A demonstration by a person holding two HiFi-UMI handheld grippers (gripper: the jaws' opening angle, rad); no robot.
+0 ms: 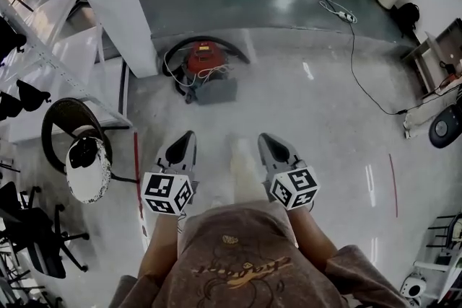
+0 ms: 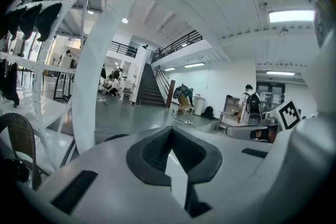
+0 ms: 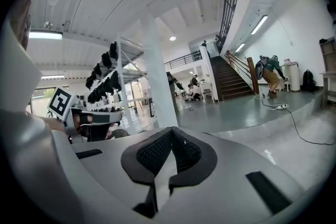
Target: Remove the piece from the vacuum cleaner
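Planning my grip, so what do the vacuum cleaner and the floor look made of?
Vacuum cleaner: probably moulded plastic, red top with a slight sheen, grey base; too small to be sure. Floor: hard and polished, perhaps stone or sealed concrete; bright light streaks reflect off it.

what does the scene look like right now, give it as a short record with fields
setting: indoor hall with a glossy floor
vacuum cleaner: red, on the floor beside the white pillar, with a dark hose curved round it
left gripper: shut, nothing between its jaws, well short of the vacuum cleaner
right gripper: shut, nothing between its jaws, level with the left gripper
task state: not begun, vacuum cleaner untouched
other: power strip with a cable on the floor, far right
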